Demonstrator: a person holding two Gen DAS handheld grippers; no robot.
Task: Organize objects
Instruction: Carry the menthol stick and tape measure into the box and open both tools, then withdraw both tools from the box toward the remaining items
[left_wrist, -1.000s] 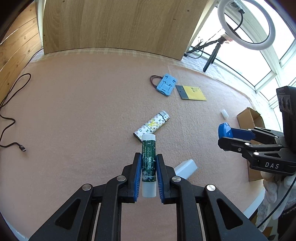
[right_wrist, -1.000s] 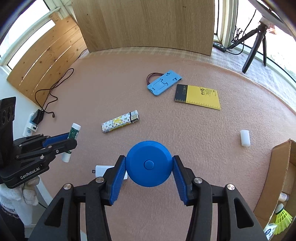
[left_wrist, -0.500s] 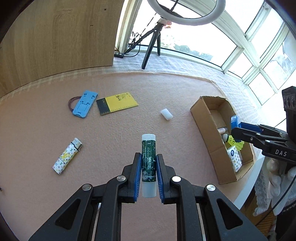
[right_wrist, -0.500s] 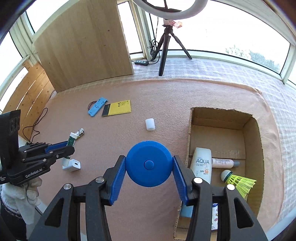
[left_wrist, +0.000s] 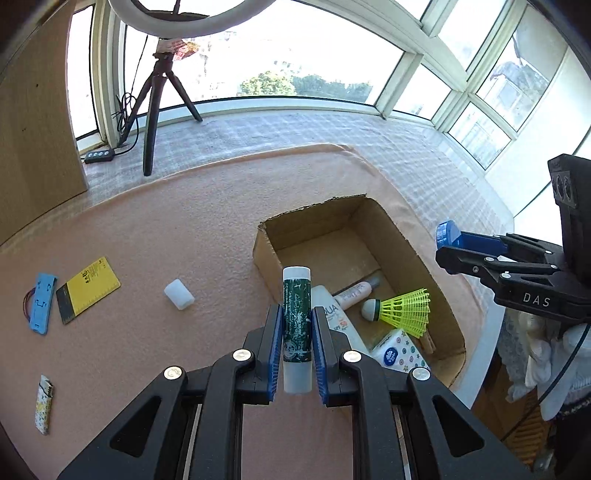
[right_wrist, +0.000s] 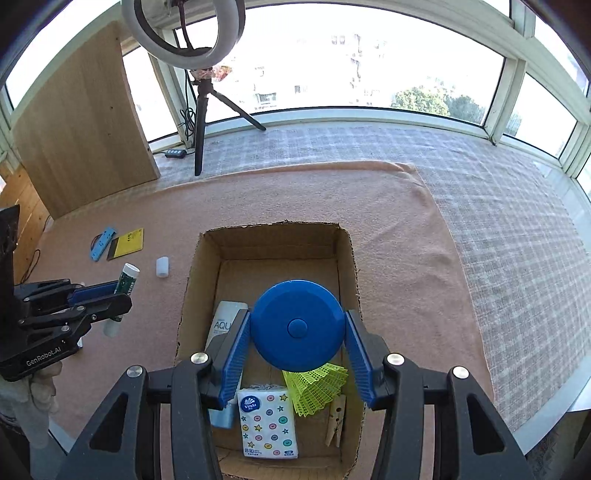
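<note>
A pink blanket (right_wrist: 388, 229) covers the floor by the big sunny windows, and a cardboard box (right_wrist: 347, 258) sits open on it. The right gripper (right_wrist: 297, 350) is clamped on a round blue disc (right_wrist: 297, 325) and hangs right over the box. The left gripper (left_wrist: 297, 347) is squeezed on a green and white tube (left_wrist: 296, 325), and it hangs near the box's left wall, maybe not fully over it.

The box is already getting full at the near end. A white bottle (right_wrist: 225, 321), a tissue pack (right_wrist: 267, 422), a yellow shuttlecock (right_wrist: 316, 384) and a clothespin (right_wrist: 335, 424) lie there. If the disc drops from here, I think it could land on the shuttlecock and squash its skirt. The tube could hit the box wall and roll off onto the blanket.

The far half of the box is bare, so that is the better spot. The two grippers are close together, so they could bump if both go in at once.
</note>
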